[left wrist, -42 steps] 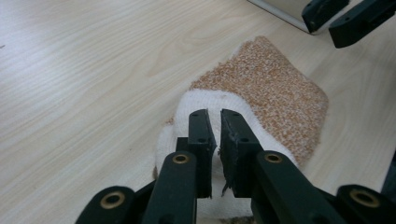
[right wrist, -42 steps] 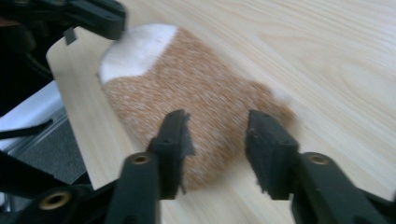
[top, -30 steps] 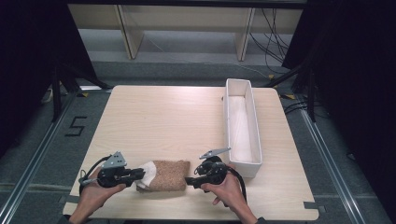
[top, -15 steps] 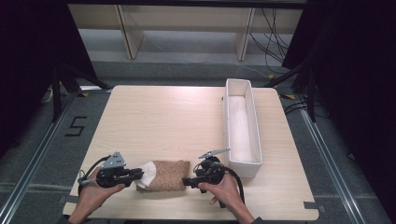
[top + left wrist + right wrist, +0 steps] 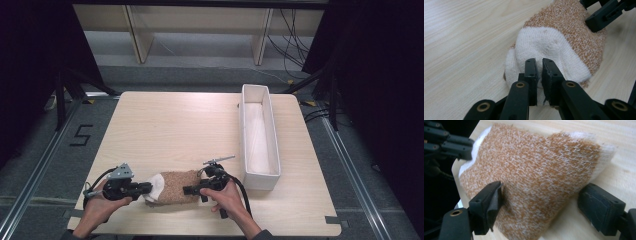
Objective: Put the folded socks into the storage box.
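Knitted sock (image 5: 170,186), speckled orange-brown with a white toe, lies flat on the pale wooden table (image 5: 175,125) near its front edge, between the two grippers. Left gripper (image 5: 539,75) has its jaws pinched together on the white toe fabric. Right gripper (image 5: 540,207) has just been opening; its jaws stand wide apart astride the sock's other end, pads off the knit. Just right stands a long white tray (image 5: 260,135), apparently empty.

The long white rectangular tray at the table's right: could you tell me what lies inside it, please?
Inside the long white rectangular tray, the high view shows bare white floor and nothing else; its near wall hides the nearest strip of floor.
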